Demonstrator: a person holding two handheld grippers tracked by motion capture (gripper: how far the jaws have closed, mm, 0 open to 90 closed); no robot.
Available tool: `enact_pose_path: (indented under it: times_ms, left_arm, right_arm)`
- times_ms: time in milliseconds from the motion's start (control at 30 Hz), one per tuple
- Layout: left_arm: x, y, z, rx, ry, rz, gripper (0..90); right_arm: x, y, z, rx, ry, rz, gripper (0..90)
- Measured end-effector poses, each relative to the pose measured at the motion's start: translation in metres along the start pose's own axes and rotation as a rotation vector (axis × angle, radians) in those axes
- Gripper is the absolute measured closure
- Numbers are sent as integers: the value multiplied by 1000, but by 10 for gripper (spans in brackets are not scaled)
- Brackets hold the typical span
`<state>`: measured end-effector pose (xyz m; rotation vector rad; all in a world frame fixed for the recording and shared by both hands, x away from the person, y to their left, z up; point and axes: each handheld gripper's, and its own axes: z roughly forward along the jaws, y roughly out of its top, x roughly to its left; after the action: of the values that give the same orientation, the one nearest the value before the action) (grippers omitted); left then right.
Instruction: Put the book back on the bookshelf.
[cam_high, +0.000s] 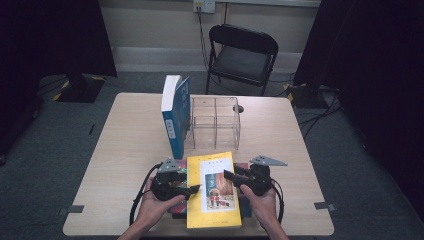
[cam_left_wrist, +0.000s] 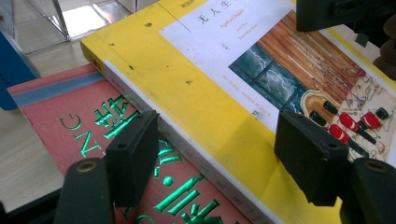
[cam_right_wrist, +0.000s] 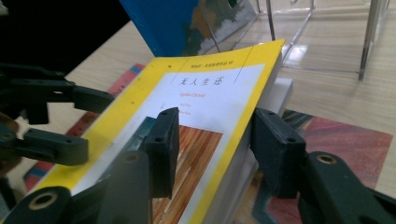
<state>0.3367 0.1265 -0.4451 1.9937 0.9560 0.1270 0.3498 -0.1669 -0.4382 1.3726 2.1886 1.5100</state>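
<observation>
Table (cam_high: 125, 150): yellow book (cam_high: 212, 192) edges between jaws of both grippers

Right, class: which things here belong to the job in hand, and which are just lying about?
In the job: yellow book, left gripper, right gripper, red book beneath.
Lying about: upright blue book, clear organiser, black chair.
</observation>
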Motion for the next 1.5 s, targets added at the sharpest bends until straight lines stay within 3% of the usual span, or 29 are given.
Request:
enact_pose_path:
  times_ms: [200,400,500,667,833,967,1133,1367,1500]
  left_arm:
    - [0,0,0,3,-4,2,306]
    - [0,-1,0,-5,-1,-8,312]
    - [1,-1,0,-6,-7,-7,315]
    - [0,0,1,-7,0,-2,314]
    - [5,1,-1,-1,-23,-7,341]
    - [11,1,-1,-10,-46,-38,401]
    - [12,3,0,-9,-41,-38,403]
    - [13,3,1,-12,-41,-34,402]
    - [12,3,1,-16,-41,-30,388]
  right_arm:
    - [5,2,-4,-7,30,6,563]
    - [7,-2,-5,26,27,-5,564]
    - [7,-8,-7,64,53,2,564]
    - [7,-11,-7,76,66,0,555]
    - [5,-4,3,84,89,-9,548]
    - [5,3,16,109,93,-21,514]
    - [6,11,27,123,105,-52,493]
    - [7,16,37,156,159,-66,587]
    - [7,17,33,139,176,-58,685]
